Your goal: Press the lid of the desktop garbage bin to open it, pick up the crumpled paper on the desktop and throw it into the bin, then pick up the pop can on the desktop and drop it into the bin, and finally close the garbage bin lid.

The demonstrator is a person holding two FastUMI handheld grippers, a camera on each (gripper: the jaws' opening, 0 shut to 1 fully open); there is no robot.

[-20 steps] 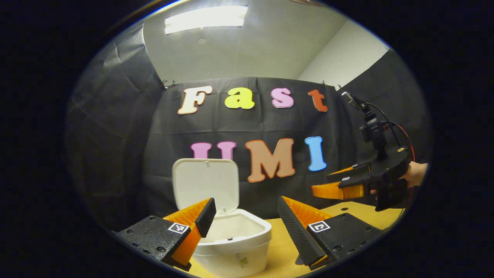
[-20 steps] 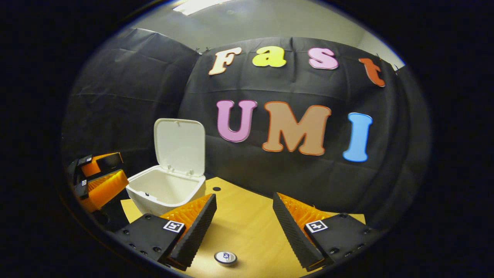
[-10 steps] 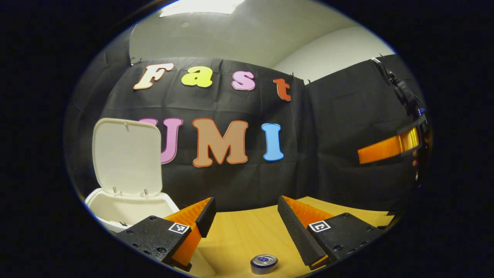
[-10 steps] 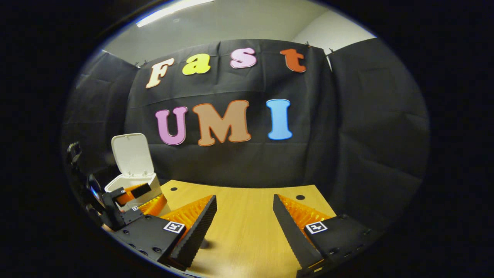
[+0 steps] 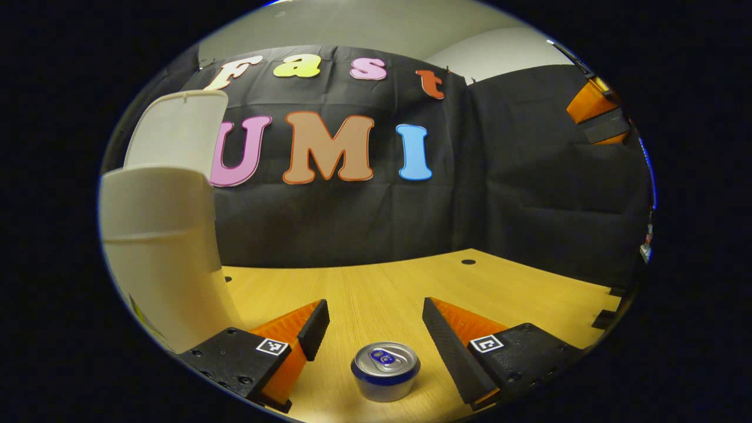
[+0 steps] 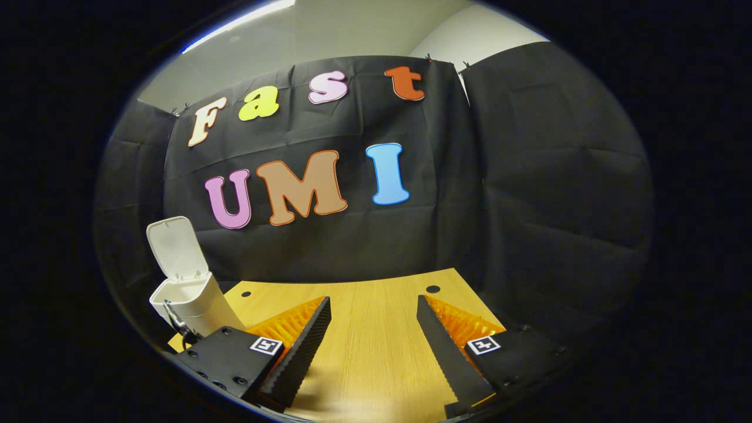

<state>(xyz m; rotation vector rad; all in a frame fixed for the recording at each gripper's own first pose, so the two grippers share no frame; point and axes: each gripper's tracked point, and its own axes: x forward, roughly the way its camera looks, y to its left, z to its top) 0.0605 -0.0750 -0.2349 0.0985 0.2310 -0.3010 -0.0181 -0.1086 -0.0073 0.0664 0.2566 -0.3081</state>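
A silver pop can (image 5: 385, 370) with a blue rim stands upright on the wooden desktop (image 5: 411, 288), just ahead of my left gripper (image 5: 376, 329) and between its fingers' lines. That gripper is open and touches nothing. The white garbage bin (image 5: 158, 252) rises close on the left with its lid (image 5: 179, 132) raised. In the right gripper view the bin (image 6: 188, 299) is small at the far left, lid (image 6: 173, 247) up. My right gripper (image 6: 373, 329) is open over bare desktop. The right gripper (image 5: 596, 111) also appears high at the right edge of the left gripper view.
Small round holes (image 6: 433, 289) mark the far part of the desktop (image 6: 364, 352). The black cloth wall closes the back and right sides. The desk's right edge (image 5: 605, 305) lies near the left gripper.
My left gripper swung right from the bin and dropped low toward the can, which now sits large between its fingers. My right gripper drew back and turned right, away from the bin.
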